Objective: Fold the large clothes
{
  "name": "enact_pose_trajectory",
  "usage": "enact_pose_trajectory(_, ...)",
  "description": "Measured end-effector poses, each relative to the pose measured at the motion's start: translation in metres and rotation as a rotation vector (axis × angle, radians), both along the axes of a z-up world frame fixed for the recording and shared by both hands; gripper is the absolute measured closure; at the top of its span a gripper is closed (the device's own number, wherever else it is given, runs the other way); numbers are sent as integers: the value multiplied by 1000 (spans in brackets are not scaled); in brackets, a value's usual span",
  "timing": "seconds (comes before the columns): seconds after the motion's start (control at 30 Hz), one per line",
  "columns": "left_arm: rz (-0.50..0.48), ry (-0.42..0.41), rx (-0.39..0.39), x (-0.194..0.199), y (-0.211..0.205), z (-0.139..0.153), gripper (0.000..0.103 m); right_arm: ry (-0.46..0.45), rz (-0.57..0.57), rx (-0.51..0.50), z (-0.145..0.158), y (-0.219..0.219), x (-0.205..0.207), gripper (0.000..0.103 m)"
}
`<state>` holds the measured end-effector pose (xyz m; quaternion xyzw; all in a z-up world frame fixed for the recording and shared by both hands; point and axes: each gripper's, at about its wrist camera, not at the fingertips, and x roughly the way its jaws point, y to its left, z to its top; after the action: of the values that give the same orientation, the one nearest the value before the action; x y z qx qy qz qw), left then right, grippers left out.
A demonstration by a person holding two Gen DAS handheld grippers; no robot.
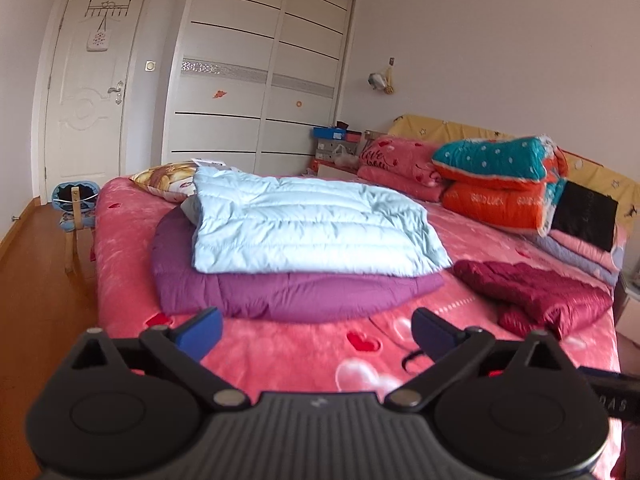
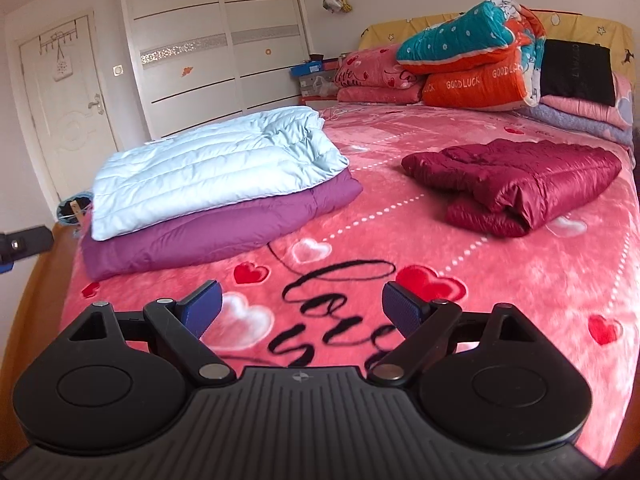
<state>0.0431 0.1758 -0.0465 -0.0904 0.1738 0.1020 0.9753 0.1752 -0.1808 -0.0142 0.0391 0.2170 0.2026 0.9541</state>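
A folded light blue puffer coat [image 1: 312, 224] [image 2: 216, 164] lies on top of a folded purple coat [image 1: 288, 292] [image 2: 216, 228] on the left of the pink bed. A loosely folded maroon puffer coat [image 1: 536, 292] [image 2: 520, 184] lies apart on the right. My left gripper [image 1: 316, 332] is open and empty, above the bed's near edge, in front of the stack. My right gripper [image 2: 302, 312] is open and empty, above the pink heart-print blanket [image 2: 400, 240], short of both the stack and the maroon coat.
Folded quilts and pillows [image 1: 496, 184] [image 2: 472, 64] are piled at the headboard. A wardrobe [image 1: 260, 72] and a door [image 1: 88, 92] stand at the far left. A small chair [image 1: 76, 216] stands on the wooden floor [image 1: 36, 280] left of the bed.
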Motion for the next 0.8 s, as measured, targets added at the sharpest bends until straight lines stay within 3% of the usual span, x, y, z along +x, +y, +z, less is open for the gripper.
enact_pose_trajectory(0.1, 3, 18, 32, -26, -10, 1, 1, -13, -4, 21, -2, -9, -41, 0)
enact_pose_trajectory(0.33, 26, 29, 43, -70, -21, 12, 1, -90, -23, 36, 24, -22, -102, 0)
enact_pose_trajectory(0.63, 51, -7, 88, -96, -37, 27, 1, -199, -2, -3, 45, -26, -169, 0)
enact_pose_trajectory(0.8, 42, -14, 112, -100, -46, 31, 1, -242, -1, -13, 55, -30, -183, 0)
